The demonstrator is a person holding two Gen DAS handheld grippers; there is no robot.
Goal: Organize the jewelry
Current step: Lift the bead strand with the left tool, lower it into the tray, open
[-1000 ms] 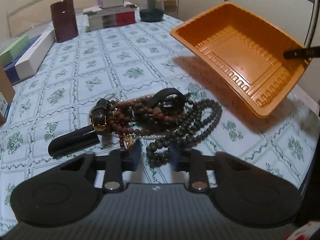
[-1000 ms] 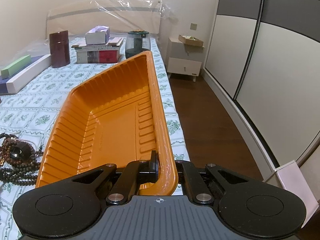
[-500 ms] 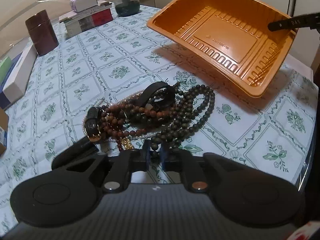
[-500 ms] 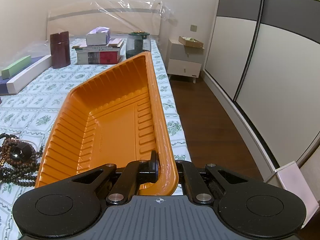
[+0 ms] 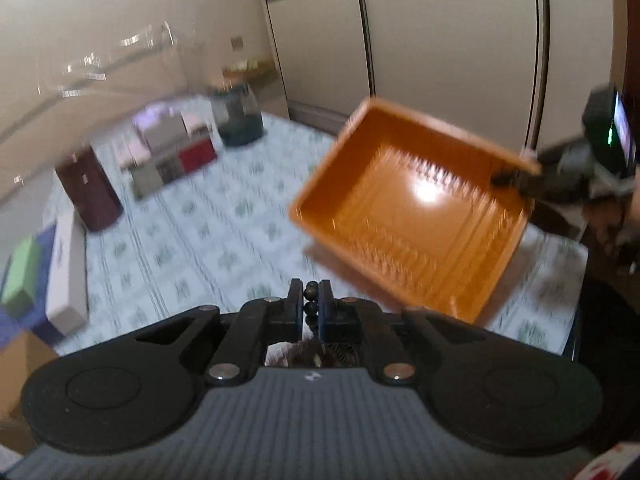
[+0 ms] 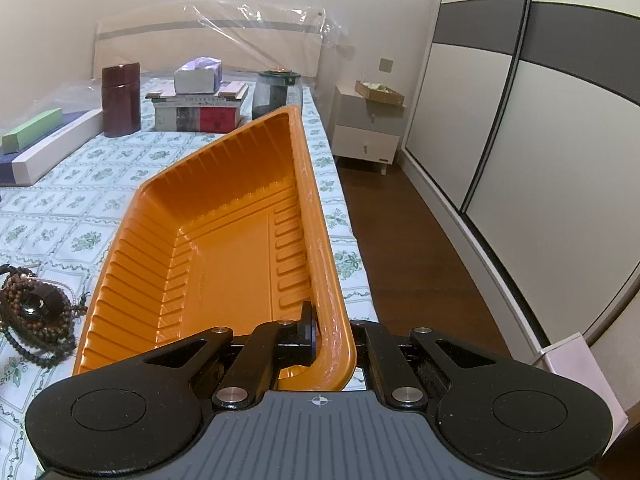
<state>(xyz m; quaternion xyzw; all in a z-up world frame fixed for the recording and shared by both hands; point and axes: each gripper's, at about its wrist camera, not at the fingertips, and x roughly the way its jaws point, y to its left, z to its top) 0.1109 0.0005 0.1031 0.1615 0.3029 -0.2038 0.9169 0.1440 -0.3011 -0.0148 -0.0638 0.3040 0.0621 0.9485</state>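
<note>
In the blurred left wrist view my left gripper (image 5: 311, 300) is shut on a strand of dark beads (image 5: 311, 306), a few of which show between its fingers. Ahead and to the right hangs the orange plastic tray (image 5: 412, 216), tilted and empty. My right gripper (image 5: 516, 178) holds it by the rim, with a person's hand (image 5: 608, 220) behind. In the right wrist view the right gripper (image 6: 330, 324) is shut on the tray's near rim (image 6: 332, 312). A pile of brown bead strands and a dark watch (image 6: 34, 312) lies on the patterned cloth at the left edge.
On the green-patterned cloth (image 6: 80, 200) stand a maroon canister (image 6: 120, 100), a stack of books with a tissue box (image 6: 200, 108), a dark jar (image 6: 276, 92) and long white and green boxes (image 6: 44, 140). To the right are wood floor, a nightstand (image 6: 368, 136) and wardrobe doors (image 6: 520, 120).
My left gripper closed on the dark bead strand and rose with it, so its view now looks across at the tray instead of down at the pile. The right gripper and tray stayed put.
</note>
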